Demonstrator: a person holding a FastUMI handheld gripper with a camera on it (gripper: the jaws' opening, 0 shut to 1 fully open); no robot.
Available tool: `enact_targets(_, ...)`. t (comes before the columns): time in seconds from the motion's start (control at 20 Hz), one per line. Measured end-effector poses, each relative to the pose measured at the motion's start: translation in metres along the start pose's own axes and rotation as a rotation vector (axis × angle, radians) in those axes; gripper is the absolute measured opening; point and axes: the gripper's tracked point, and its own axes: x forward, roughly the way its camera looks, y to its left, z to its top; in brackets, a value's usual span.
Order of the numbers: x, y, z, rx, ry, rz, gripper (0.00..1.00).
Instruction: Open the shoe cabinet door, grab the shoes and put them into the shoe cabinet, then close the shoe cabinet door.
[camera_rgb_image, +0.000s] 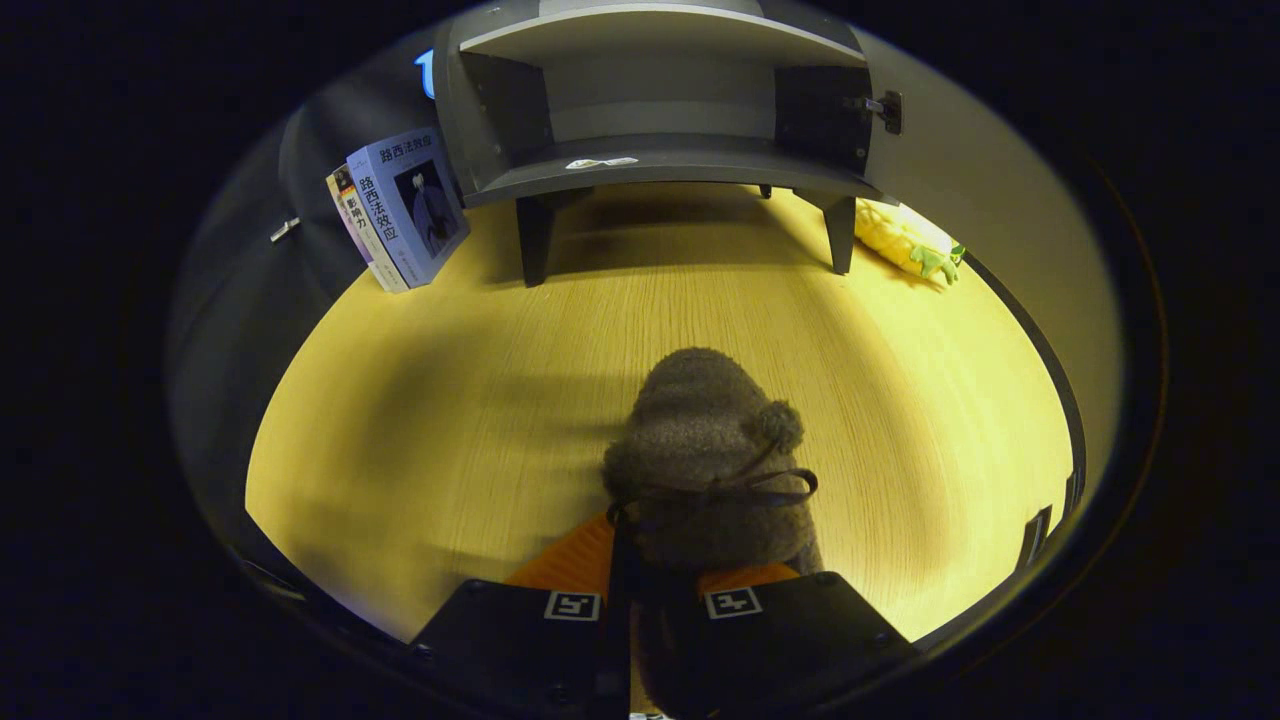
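Note:
A fuzzy brown shoe (705, 455) with a dark bow and a pom-pom sticks out ahead of my gripper (655, 570), its heel end caught between the two fingers, which are shut on it. It hangs above the yellow wooden floor (480, 400). Beyond it stands the grey shoe cabinet (650, 165) on short legs, its door (960, 190) swung open to the right. The lower shelf holds only a small white label (600, 162).
Books (405, 210) lean against the dark wall left of the cabinet. A yellow and green plush toy (905, 240) lies on the floor right of the cabinet's leg, under the open door.

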Motion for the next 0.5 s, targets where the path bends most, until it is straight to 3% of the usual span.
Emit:
enact_targets(0.2,0.010,0.001,0.011,0.024,-0.067,0.000,0.27)
enact_targets(0.5,0.025,-0.008,0.028,-0.014,-0.182,-0.033,0.23)
